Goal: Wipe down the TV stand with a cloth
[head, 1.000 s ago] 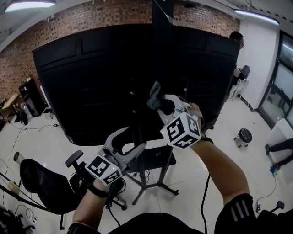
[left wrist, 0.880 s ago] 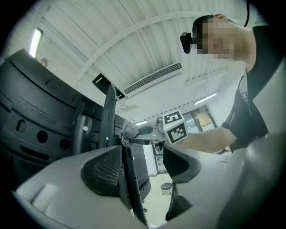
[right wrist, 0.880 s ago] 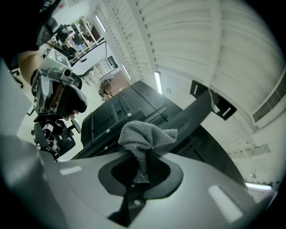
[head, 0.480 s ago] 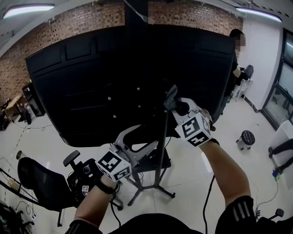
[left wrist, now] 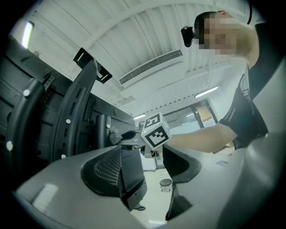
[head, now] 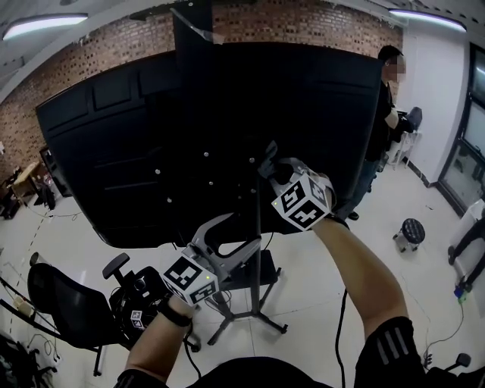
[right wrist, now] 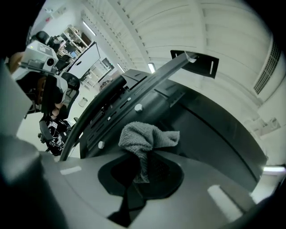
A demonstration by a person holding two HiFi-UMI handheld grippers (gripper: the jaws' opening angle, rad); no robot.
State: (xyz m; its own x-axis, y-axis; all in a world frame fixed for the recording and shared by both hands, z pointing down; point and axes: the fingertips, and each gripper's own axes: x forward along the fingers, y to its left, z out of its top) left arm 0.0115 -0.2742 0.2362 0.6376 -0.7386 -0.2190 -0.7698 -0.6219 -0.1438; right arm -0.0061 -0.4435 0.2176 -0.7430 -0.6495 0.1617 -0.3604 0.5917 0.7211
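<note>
- Presently, the black back panel of the TV (head: 136, 151) fills most of your head view. A brick wall (head: 303, 23) shows above the panel's top edge.
- The TV stand (head: 255, 299) carries this panel. Its black column runs up the back of the panel and projects above the top edge. Below the bottom edge, its thin pole drops to splayed legs on the floor.
- A person (head: 383, 114) stands just beyond the panel's right edge.
- A black office chair (head: 64, 311) stands on the floor at the lower left of your head view, close to your left forearm.
- A small round stool (head: 410, 227) stands on the floor at the right, well apart from the stand's legs.
- Your right gripper (right wrist: 143, 167) is raised in front of the back of the panel, at the line of the stand's pole and above the panel's bottom edge. Its jaws are clamped on the cloth.
- Your left gripper (left wrist: 154, 174) hangs lower and to the left, near the panel's bottom edge and beside the pole. Its jaws stand moderately apart, with nothing between them.
- The cloth (right wrist: 145, 138) is grey, knit-textured and bunched. A narrow tail runs down between the right gripper's jaws, and the bulk bulges beyond the tips. It sits before the stand's bolted bracket on the panel's back. No view shows whether the cloth touches the bracket.
</note>
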